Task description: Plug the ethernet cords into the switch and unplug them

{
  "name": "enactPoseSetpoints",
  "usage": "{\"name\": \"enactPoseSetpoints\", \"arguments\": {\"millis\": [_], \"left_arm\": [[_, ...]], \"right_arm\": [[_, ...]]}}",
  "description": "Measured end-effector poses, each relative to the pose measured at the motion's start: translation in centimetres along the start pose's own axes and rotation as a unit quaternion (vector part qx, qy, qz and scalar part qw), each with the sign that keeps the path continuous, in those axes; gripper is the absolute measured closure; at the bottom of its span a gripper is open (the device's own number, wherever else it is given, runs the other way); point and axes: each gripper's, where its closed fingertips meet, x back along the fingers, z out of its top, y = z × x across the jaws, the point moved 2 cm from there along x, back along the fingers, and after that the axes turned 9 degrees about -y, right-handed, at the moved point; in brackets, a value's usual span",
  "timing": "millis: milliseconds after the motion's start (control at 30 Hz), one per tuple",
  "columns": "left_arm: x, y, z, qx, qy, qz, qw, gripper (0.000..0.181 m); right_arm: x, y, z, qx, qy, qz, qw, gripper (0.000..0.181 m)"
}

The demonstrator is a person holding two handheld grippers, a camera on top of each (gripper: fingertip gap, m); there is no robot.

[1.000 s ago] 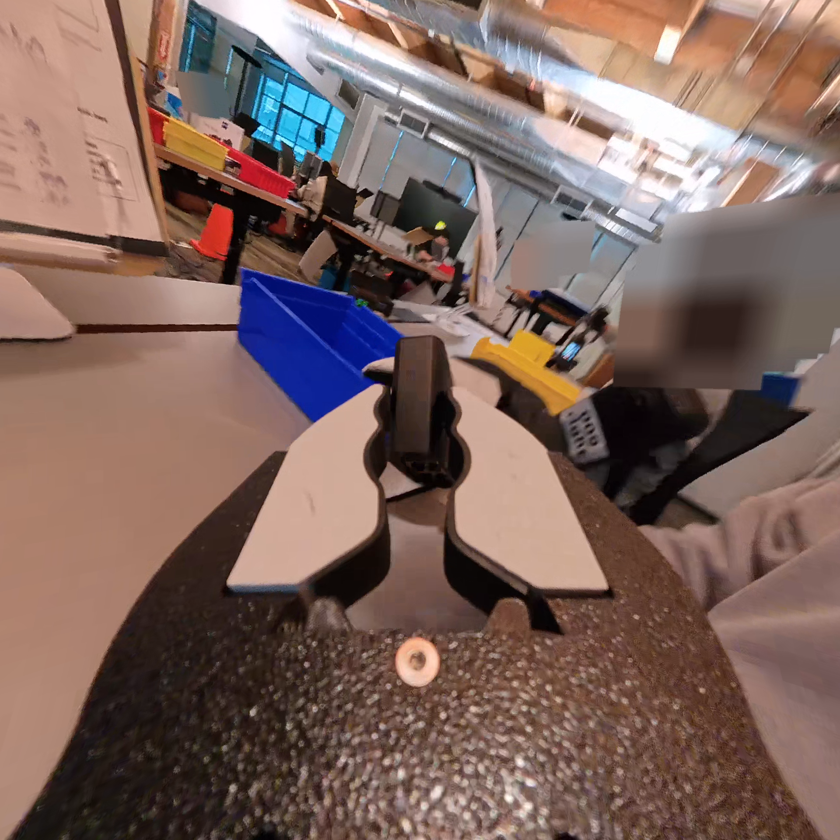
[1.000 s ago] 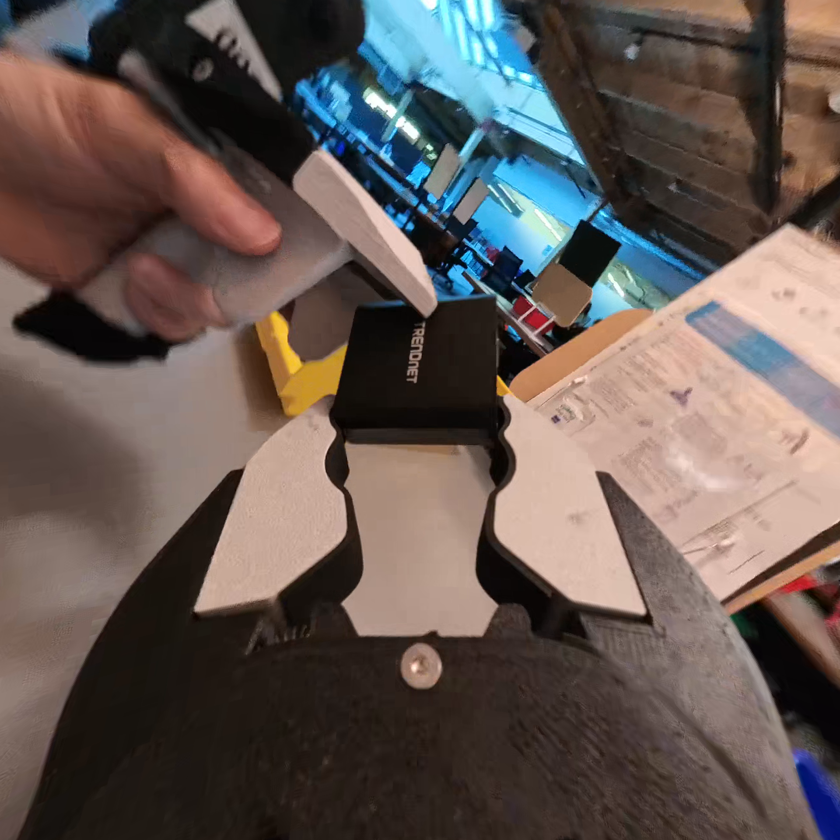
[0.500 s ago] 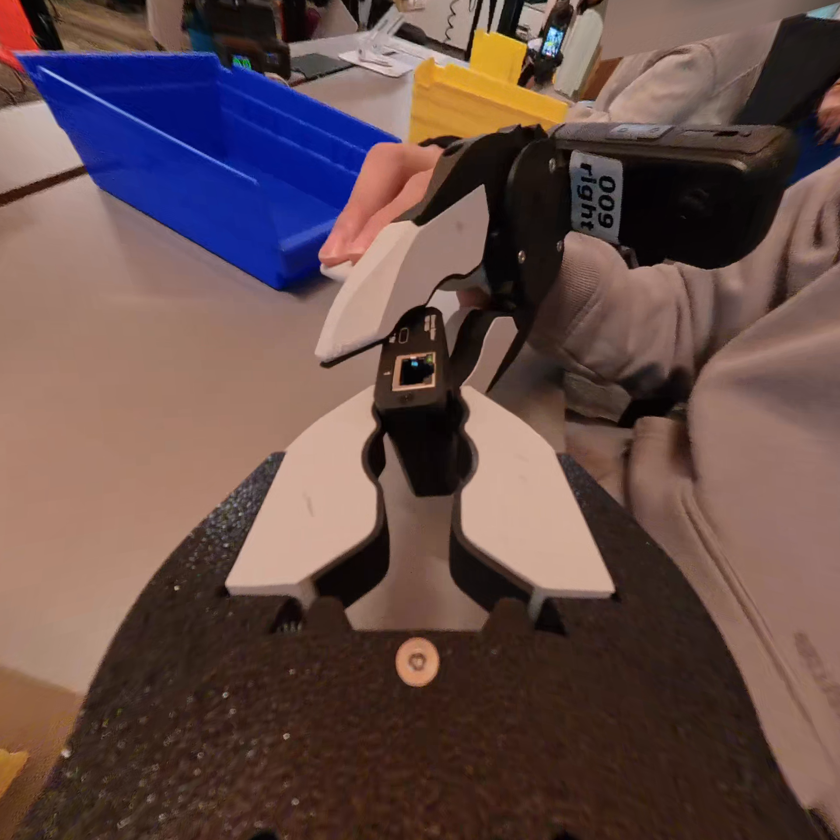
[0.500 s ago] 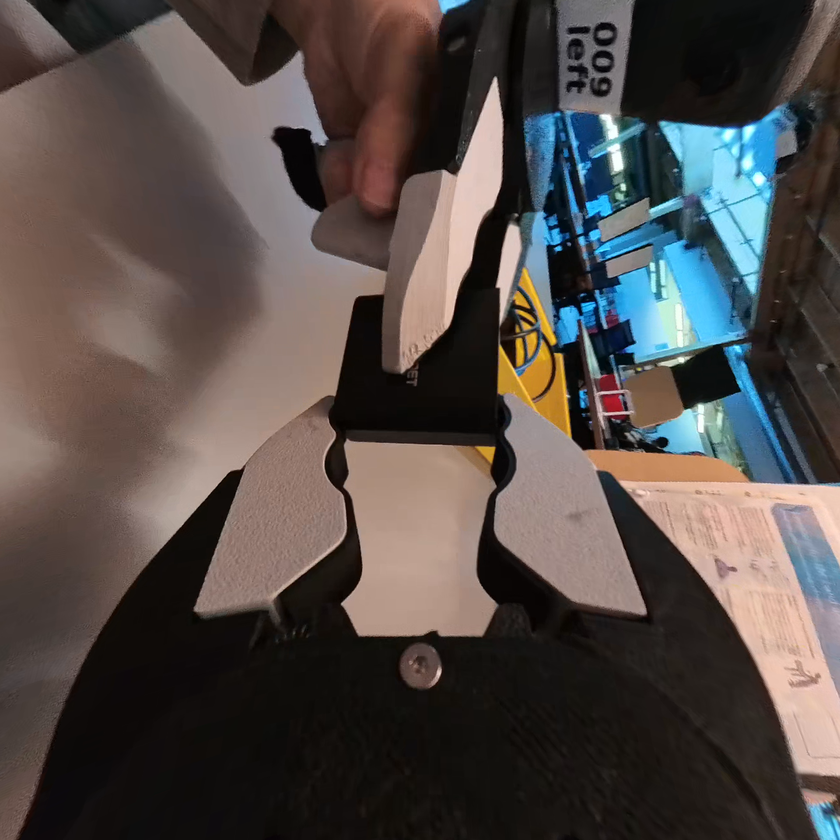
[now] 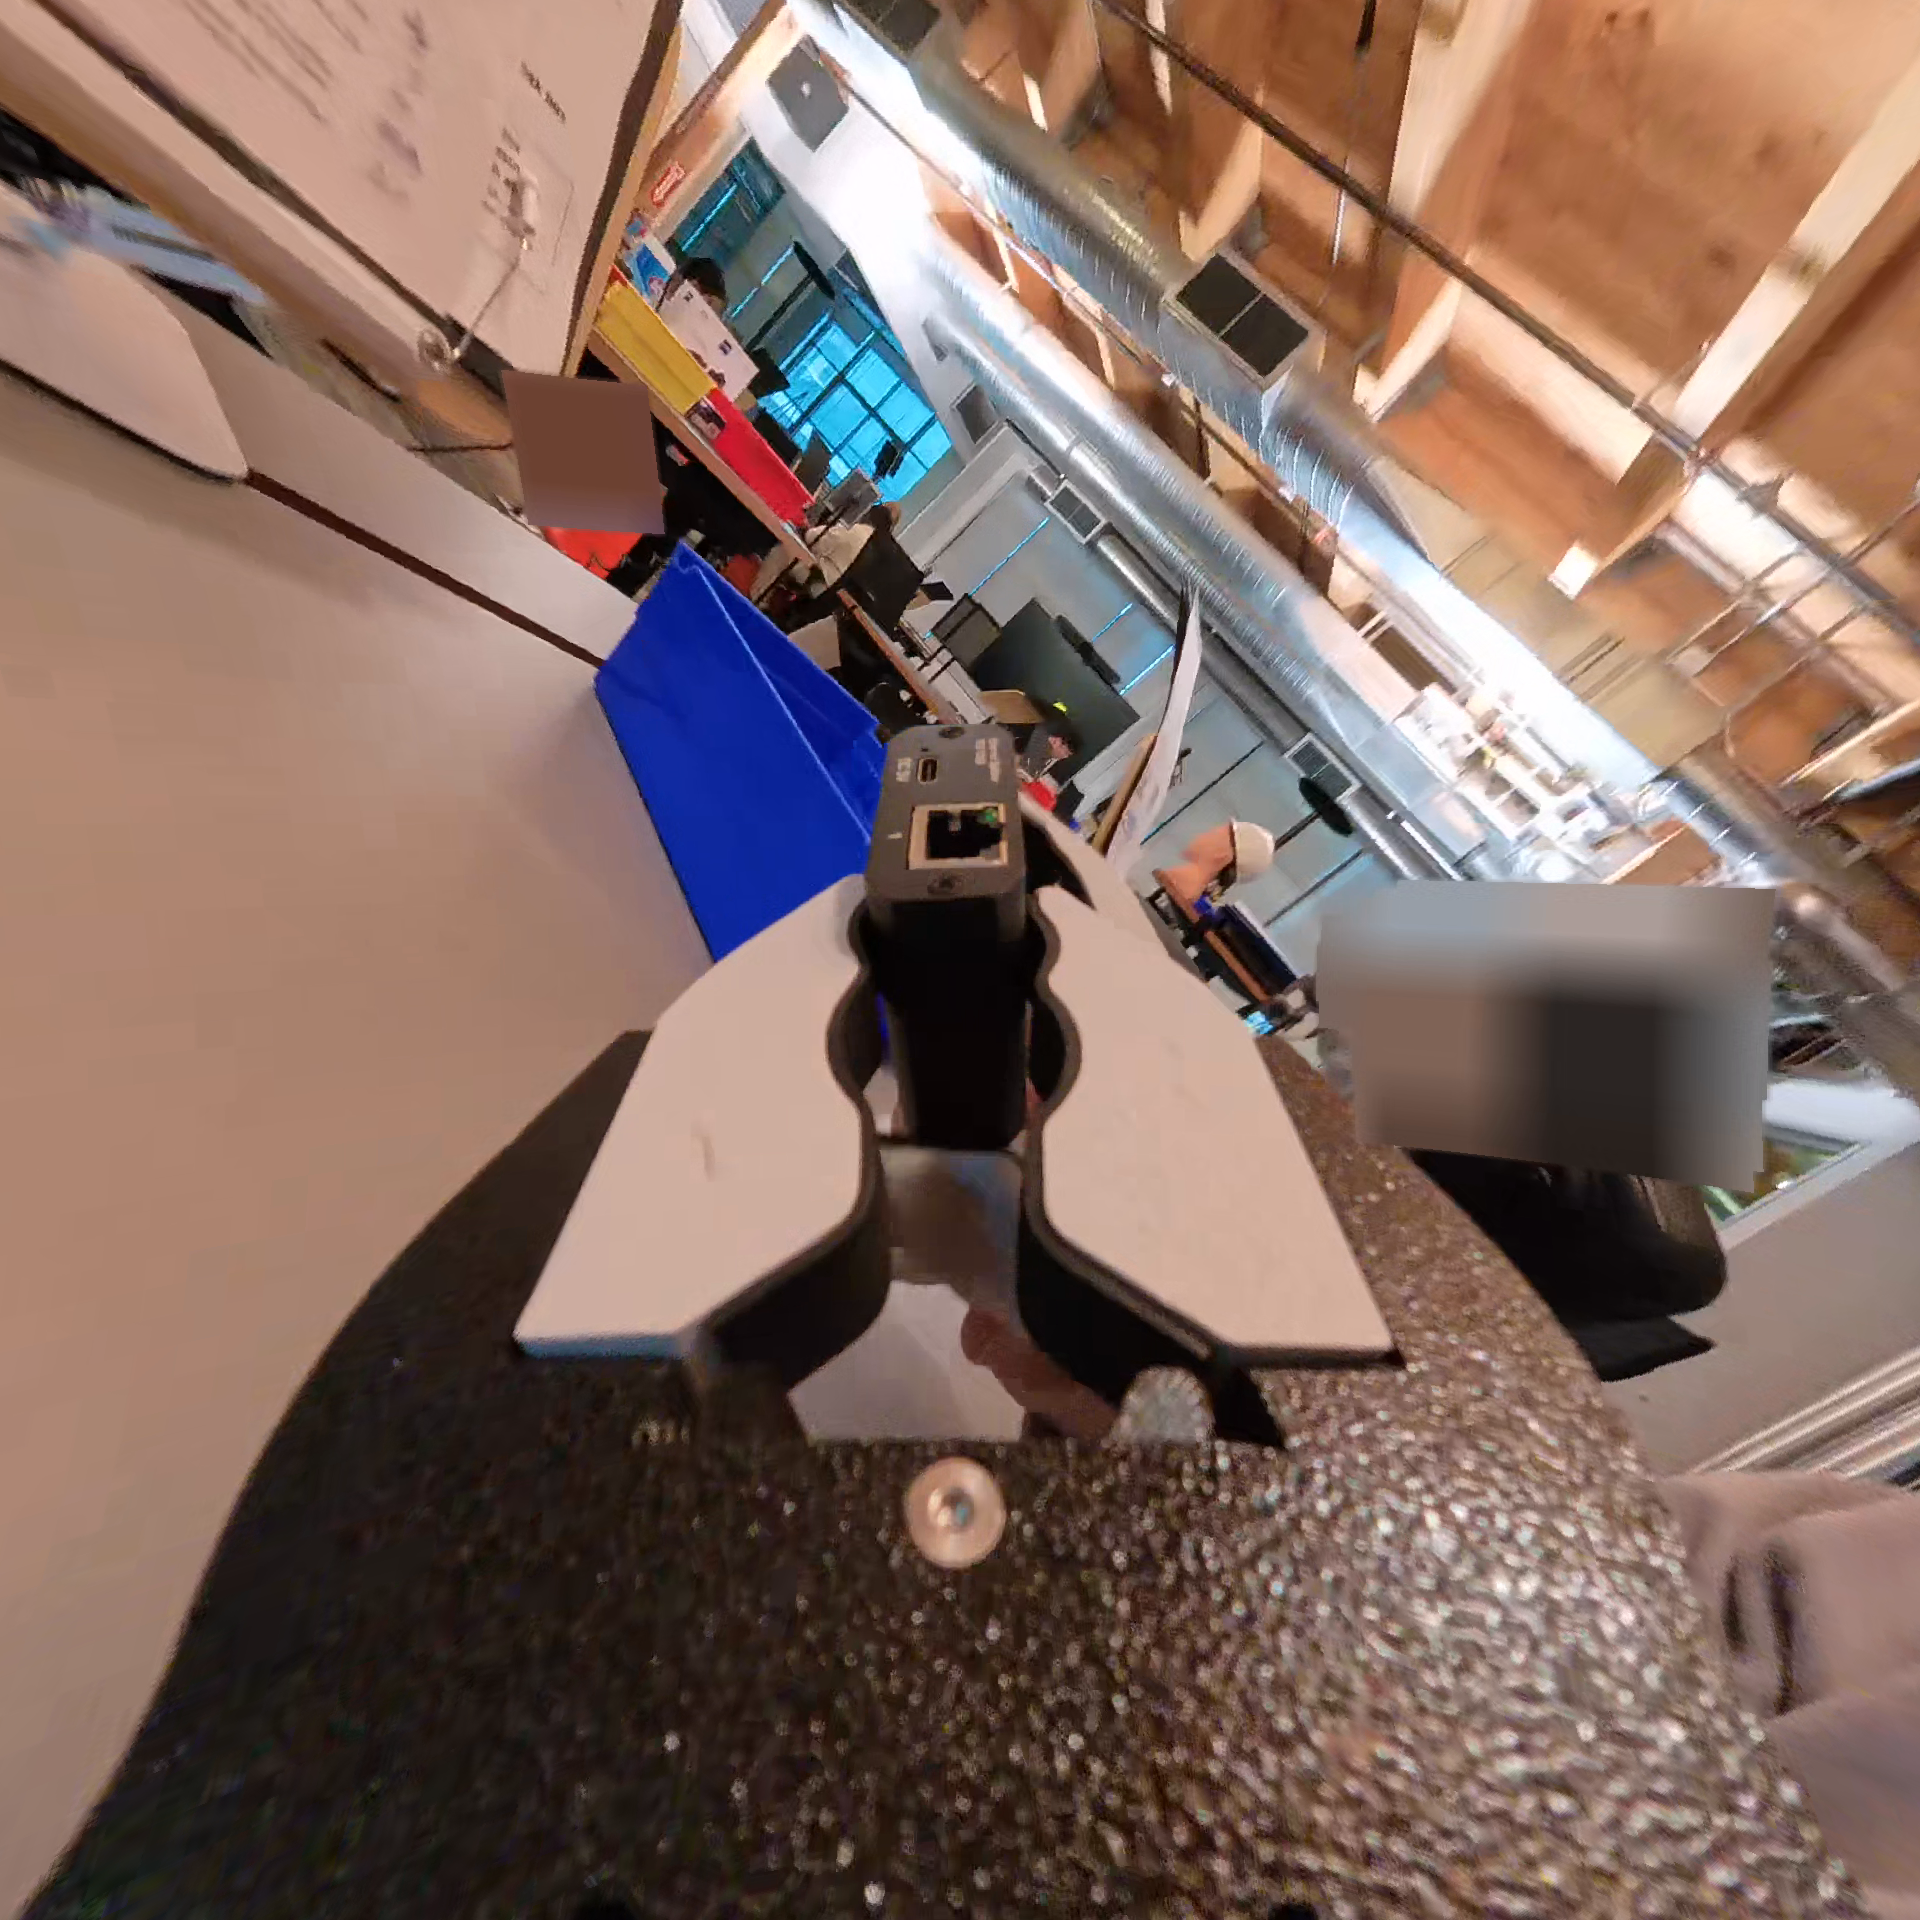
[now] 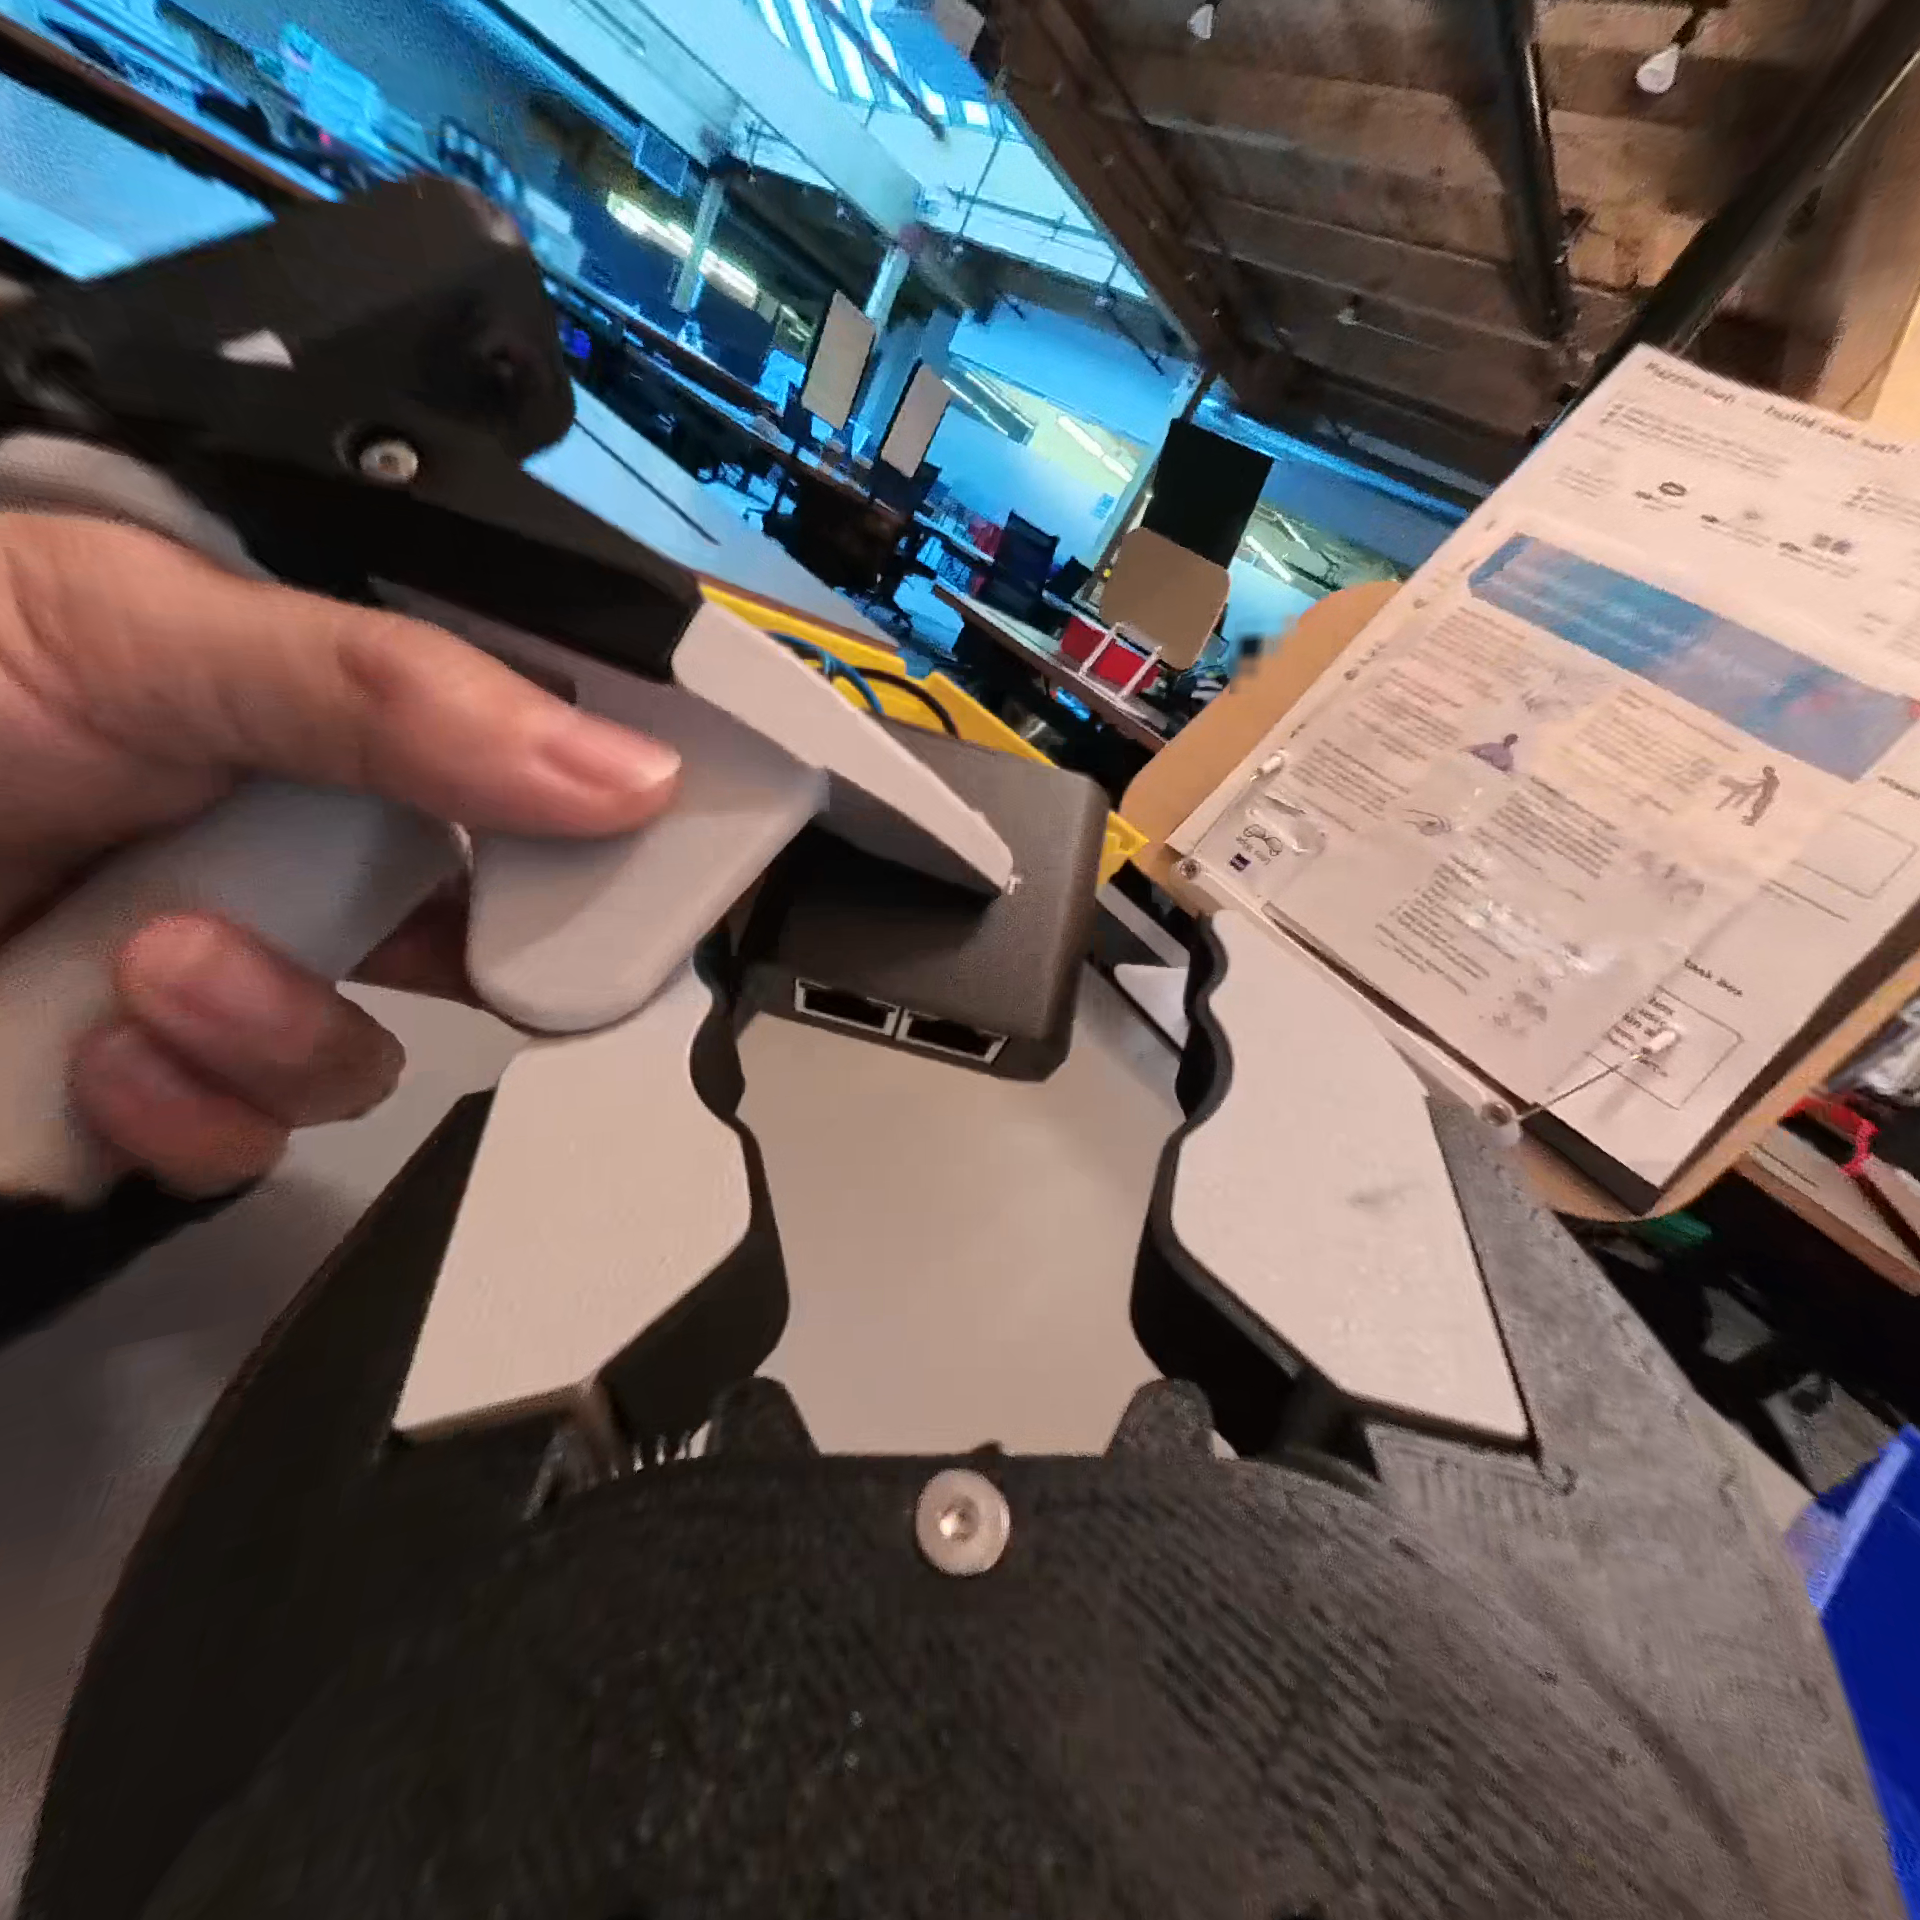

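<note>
A grey table (image 5: pixel 260 935) fills the left of the left wrist view, with a blue bin (image 5: pixel 727 758) on it; the right wrist view shows a yellow bin (image 6: pixel 966 717) holding cables behind the switch, and a printed sheet (image 6: pixel 1610 790) on a board to the right, its writing left unread. The black switch (image 5: pixel 951 935) is off the table, pinched between the left gripper (image 5: pixel 951 904) fingers, a single port on its end facing the camera beside small print. The right gripper (image 6: pixel 961 997) has its fingers spread wide; the switch's two-port edge (image 6: pixel 899 1029) sits between the tips, apparently touching neither.
</note>
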Motion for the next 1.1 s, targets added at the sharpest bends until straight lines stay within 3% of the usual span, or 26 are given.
{"name": "enactPoseSetpoints", "arguments": {"millis": [67, 100, 167, 300, 433, 567, 633, 700, 933, 1100], "left_arm": [[-0.5, 0.1, -0.3, 0.012, 0.011, -0.012, 1.000, 0.158], [-0.7, 0.1, -0.4, 0.023, 0.015, -0.019, 0.999, 0.158], [-1.2, 0.3, -0.7, 0.023, 0.012, -0.028, 0.999, 0.158], [-2.3, 0.7, -1.5, -0.053, -0.038, -0.034, 0.997, 0.156], [-3.0, 1.9, -1.5, -0.125, -0.110, -0.057, 0.984, 0.140], [-2.9, 2.3, -2.4, -0.173, -0.233, -0.047, 0.956, 0.125], [-2.8, 1.7, -3.6, -0.198, -0.290, -0.031, 0.936, 0.127], [-2.7, 1.8, -4.8, -0.183, -0.328, -0.061, 0.925, 0.144], [-4.2, 1.4, -5.1, -0.017, -0.276, -0.110, 0.955, 0.157], [-5.0, 0.9, -4.9, 0.062, -0.216, -0.100, 0.969, 0.157]], "right_arm": [[0.3, 0.0, -0.2, -0.008, 0.000, 0.017, 1.000, 0.103], [0.5, -0.3, -0.4, -0.010, 0.001, 0.036, 0.999, 0.116], [0.9, 0.0, -0.6, -0.016, 0.002, 0.036, 0.999, 0.117], [2.1, 1.0, -1.3, 0.006, 0.002, 0.057, 0.998, 0.117], [4.0, 1.6, -1.9, 0.072, 0.005, 0.094, 0.993, 0.117], [5.6, 1.2, -2.3, 0.135, -0.005, 0.125, 0.983, 0.117], [6.0, 1.0, -2.3, 0.123, -0.003, 0.140, 0.982, 0.117], [6.0, 0.7, -2.7, 0.104, -0.010, 0.156, 0.982, 0.117], [5.1, 1.3, -4.3, -0.008, -0.019, 0.143, 0.990, 0.111], [4.5, 2.1, -4.2, -0.031, -0.003, 0.100, 0.995, 0.106]]}}
